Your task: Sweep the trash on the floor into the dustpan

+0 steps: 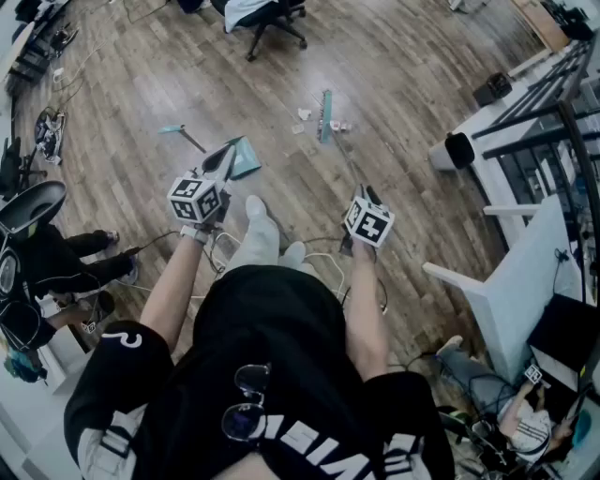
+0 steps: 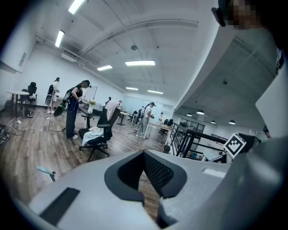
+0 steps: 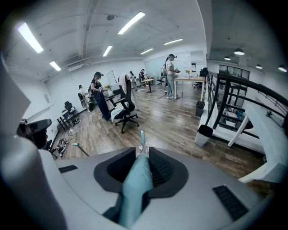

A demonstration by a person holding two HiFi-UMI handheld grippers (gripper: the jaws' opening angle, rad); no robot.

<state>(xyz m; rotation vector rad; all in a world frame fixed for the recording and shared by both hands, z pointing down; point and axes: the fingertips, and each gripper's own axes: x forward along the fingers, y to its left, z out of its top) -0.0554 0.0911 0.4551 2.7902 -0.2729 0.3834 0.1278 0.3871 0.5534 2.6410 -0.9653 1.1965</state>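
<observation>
A teal broom lies out ahead of me, its head point(image 1: 325, 115) on the wood floor among small white scraps of trash point(image 1: 303, 113). My right gripper point(image 1: 361, 194) is shut on the broom's handle point(image 3: 135, 184), which runs between the pads of the right gripper point(image 3: 143, 157) toward the distant broom head point(image 3: 142, 137). The teal dustpan point(image 1: 246, 159) sits on the floor left of the scraps, its long handle point(image 1: 173, 129) stretching away to the left. My left gripper point(image 1: 223, 159) hovers over the dustpan's near edge. The left gripper point(image 2: 144, 155) has its jaw tips together and nothing between them.
A black office chair point(image 1: 267, 14) stands at the far side. At the right are a white bin point(image 1: 457, 150), a white table point(image 1: 525, 272) and a black railing. Cables point(image 1: 319, 258) lie by my feet. Several people stand in the distance point(image 2: 72, 110).
</observation>
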